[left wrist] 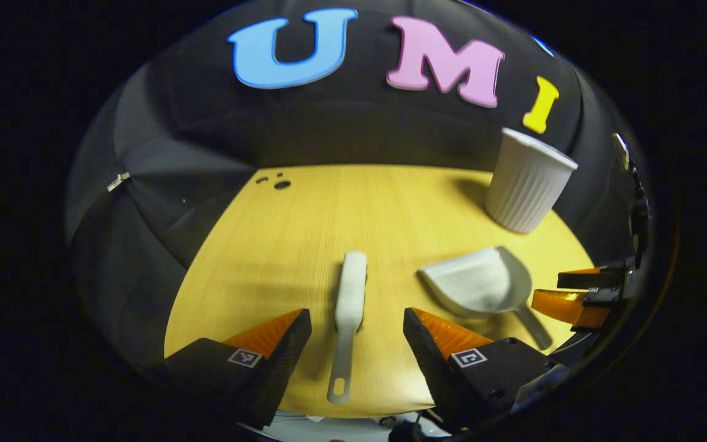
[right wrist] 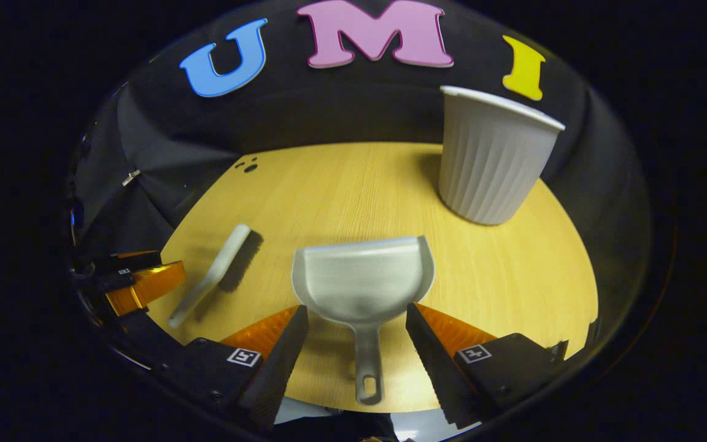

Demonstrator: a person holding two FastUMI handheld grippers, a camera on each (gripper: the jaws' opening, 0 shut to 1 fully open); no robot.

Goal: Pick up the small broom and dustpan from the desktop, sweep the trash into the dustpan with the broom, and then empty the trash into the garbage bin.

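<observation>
A small white broom [left wrist: 350,307] lies flat on the wooden desktop [left wrist: 329,215], handle toward me. My left gripper [left wrist: 356,331] stands open, its fingers on either side of the broom's handle without touching it. The white dustpan [right wrist: 363,279] lies flat with its mouth facing away, handle [right wrist: 368,362] toward me. Around that handle my right gripper [right wrist: 356,334] is open, with clear gaps on both sides. The left gripper view has the dustpan [left wrist: 482,285] to the right, with the right gripper [left wrist: 580,294] beside it. In the right gripper view the broom [right wrist: 215,273] lies at left near the left gripper [right wrist: 139,279].
A white ribbed garbage bin [right wrist: 491,159] stands upright at the back right of the desktop, also seen as the bin [left wrist: 528,181] in the left gripper view. Small dark holes [left wrist: 277,182] mark the desktop's far left corner. Black cloth walls surround the table.
</observation>
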